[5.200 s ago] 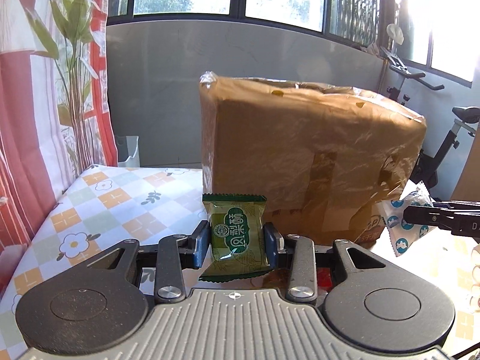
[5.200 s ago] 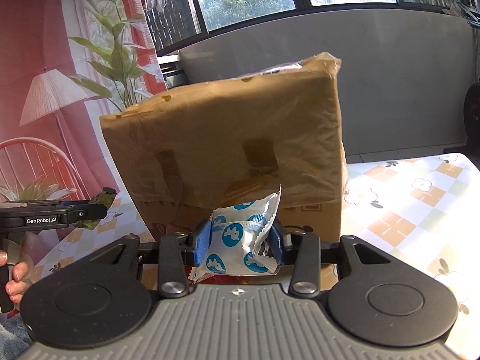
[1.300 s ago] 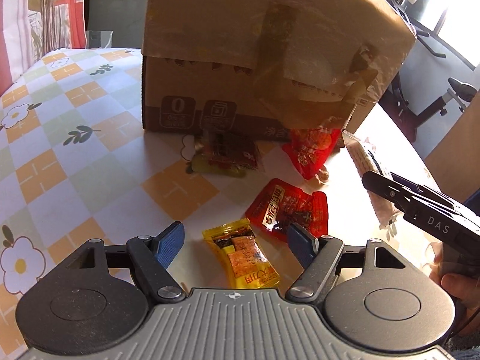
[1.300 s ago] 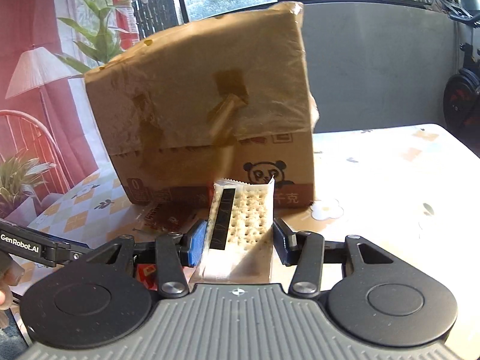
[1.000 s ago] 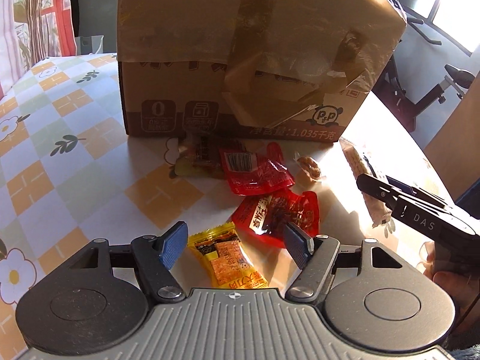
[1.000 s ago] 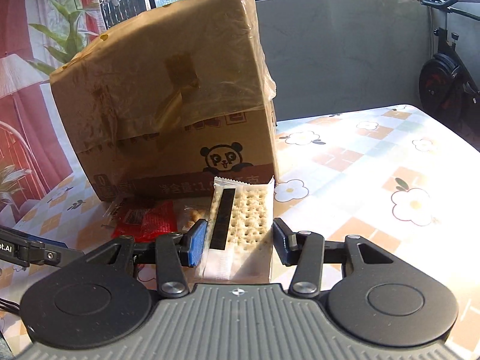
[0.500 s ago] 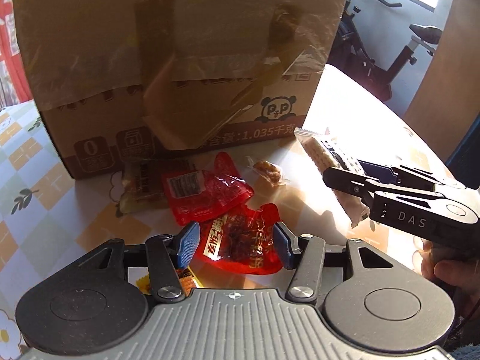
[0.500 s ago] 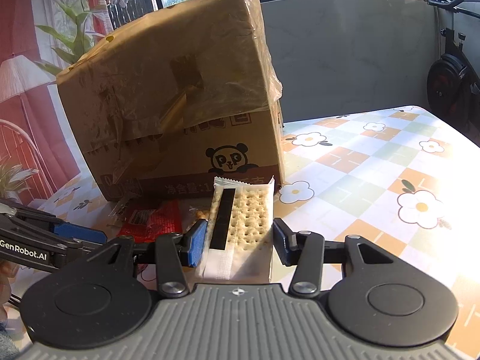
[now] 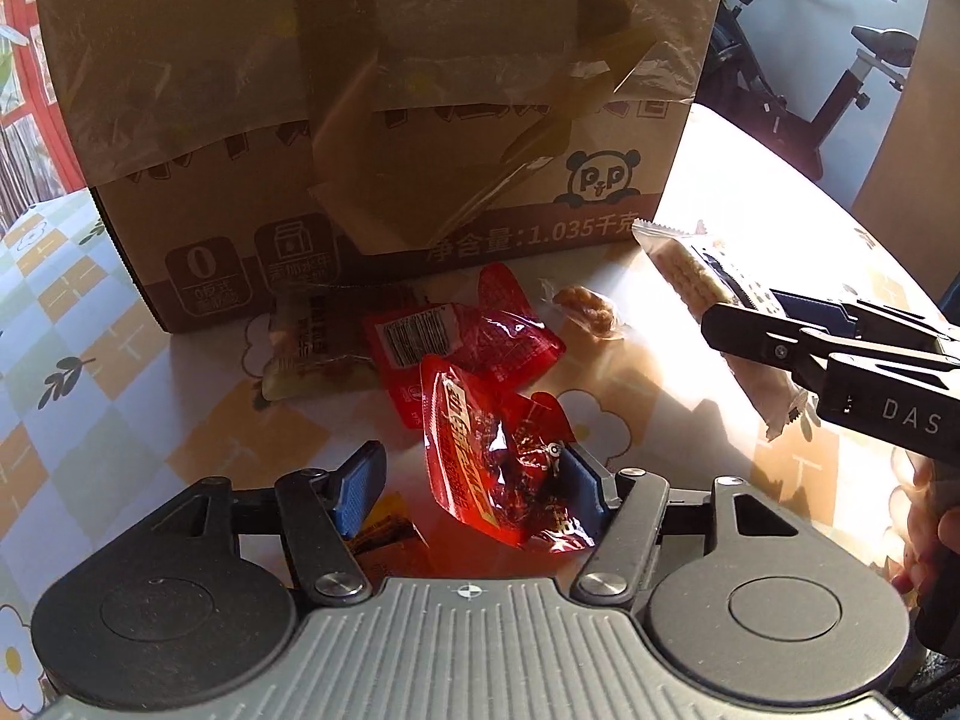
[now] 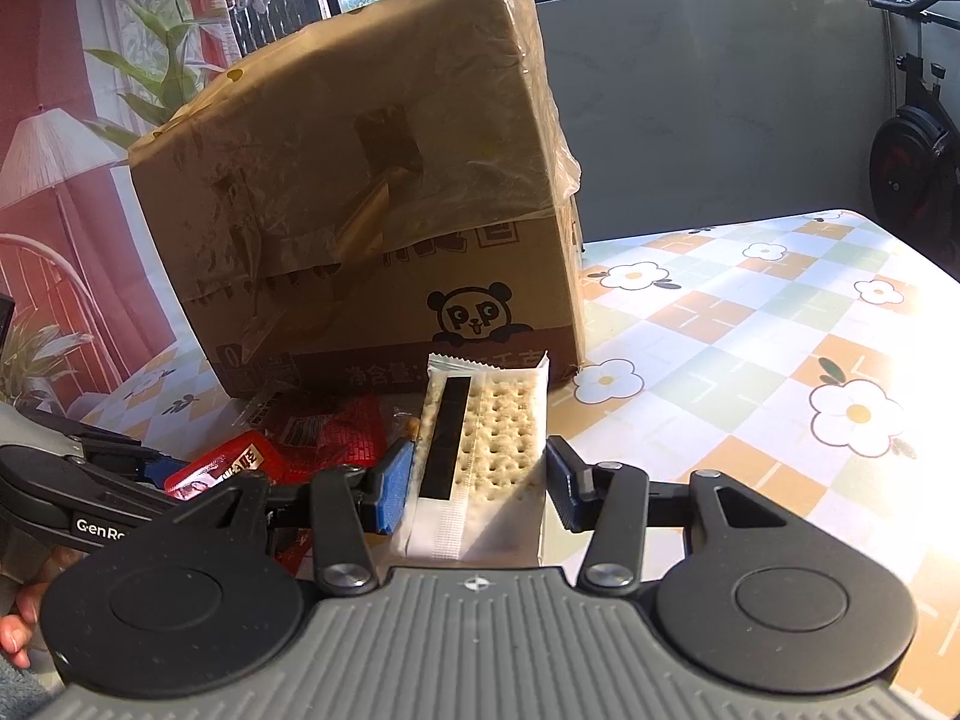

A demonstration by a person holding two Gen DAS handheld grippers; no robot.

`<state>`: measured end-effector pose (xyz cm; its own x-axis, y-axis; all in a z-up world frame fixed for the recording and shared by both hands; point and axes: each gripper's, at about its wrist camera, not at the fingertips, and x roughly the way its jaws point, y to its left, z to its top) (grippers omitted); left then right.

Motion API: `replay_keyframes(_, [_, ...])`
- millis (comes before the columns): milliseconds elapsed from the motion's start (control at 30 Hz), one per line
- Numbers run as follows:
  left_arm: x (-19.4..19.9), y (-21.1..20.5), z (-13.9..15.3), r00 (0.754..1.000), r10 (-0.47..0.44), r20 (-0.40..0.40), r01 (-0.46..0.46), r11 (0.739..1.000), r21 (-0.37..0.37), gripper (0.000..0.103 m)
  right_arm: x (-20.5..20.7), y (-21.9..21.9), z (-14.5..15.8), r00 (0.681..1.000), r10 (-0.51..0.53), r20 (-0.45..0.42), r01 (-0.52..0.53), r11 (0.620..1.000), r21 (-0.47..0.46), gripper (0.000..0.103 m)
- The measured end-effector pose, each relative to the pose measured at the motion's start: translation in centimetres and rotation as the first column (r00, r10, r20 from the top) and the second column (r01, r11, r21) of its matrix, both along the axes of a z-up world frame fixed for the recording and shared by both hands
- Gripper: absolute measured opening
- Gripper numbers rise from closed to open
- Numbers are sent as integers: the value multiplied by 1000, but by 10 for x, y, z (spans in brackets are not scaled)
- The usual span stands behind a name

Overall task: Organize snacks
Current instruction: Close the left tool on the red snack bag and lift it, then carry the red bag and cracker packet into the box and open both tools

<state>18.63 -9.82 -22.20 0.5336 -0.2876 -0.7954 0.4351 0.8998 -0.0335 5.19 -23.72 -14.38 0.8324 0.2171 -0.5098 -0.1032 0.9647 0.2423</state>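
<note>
Two grippers are working in front of my biggest landmark, the taped cardboard box [image 9: 384, 120] with a panda print, standing on the flower-patterned tablecloth [image 10: 750, 324]. Loose snacks lie at its foot: a pale packet [image 9: 312, 348] against the box, a flat red packet [image 9: 456, 342] beside it, a small brown sweet in clear wrap [image 9: 585, 309], and a yellow-orange packet [image 9: 384, 531] partly hidden under my left tool.

My right gripper [image 10: 480, 483] pinches a cracker packet [image 10: 480, 444] by its sides, holding it above the table, just in front of the box. I judge that one is ready to go wherever the sorted snacks belong; no bin or open top shows.

My left gripper [image 9: 471, 483] points down at a crinkled red snack pouch [image 9: 492, 468]. Its jaws are opening: the right pad touches the pouch edge, the left pad stands clear, so nothing is gripped. The step in hand is picking up this pouch. Next I should centre the fingers on it, then close without catching the yellow-orange packet.
</note>
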Motion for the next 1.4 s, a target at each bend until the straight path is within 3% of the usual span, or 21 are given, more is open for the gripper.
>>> replay_keyframes(67, [-2,0,0,1000,-5,4,5,1000,1,66,0,1,0,1000,-1,1,1,1000,0,49])
replay_keyframes(133, [-5,2,0,1000,-7,11,7,1000,-8,56,0,1,0,1000,-2,-2,2,1000,0,49])
replay_keyframes(167, [-6,3,1,1000,-14,15,14,1000,-18,33,0,1,0,1000,-1,-4,1,1000,-1,49])
replay_keyframes(200, [-7,2,1,999,-30,11,31,999,-35,21,0,2,0,1000,0,-5,0,1000,-2,49])
replay_keyframes(500, [-19,10,17,998,-44,41,47,996,-74,17,4,2,-2,1000,0,-28,0,1000,2,49])
replay_keyframes(800, [-27,36,42,991,29,134,-19,997,-70,17,4,2,-3,999,17,-29,-17,1000,9,49])
replay_keyframes(933, [-26,53,61,982,71,174,-54,993,-101,17,2,2,-1,999,15,-33,-15,1000,7,49])
replay_keyframes(1067, [-28,62,86,965,38,261,-19,997,-77,17,-2,2,6,1000,6,-30,-6,1000,-2,49])
replay_keyframes(1267, [-24,75,145,919,-20,394,65,993,-101,17,-8,-4,50,998,-24,58,25,1000,-3,49])
replay_keyframes(1400, [-4,80,181,902,-33,430,101,986,-136,17,-7,-5,92,987,-46,154,46,999,4,49])
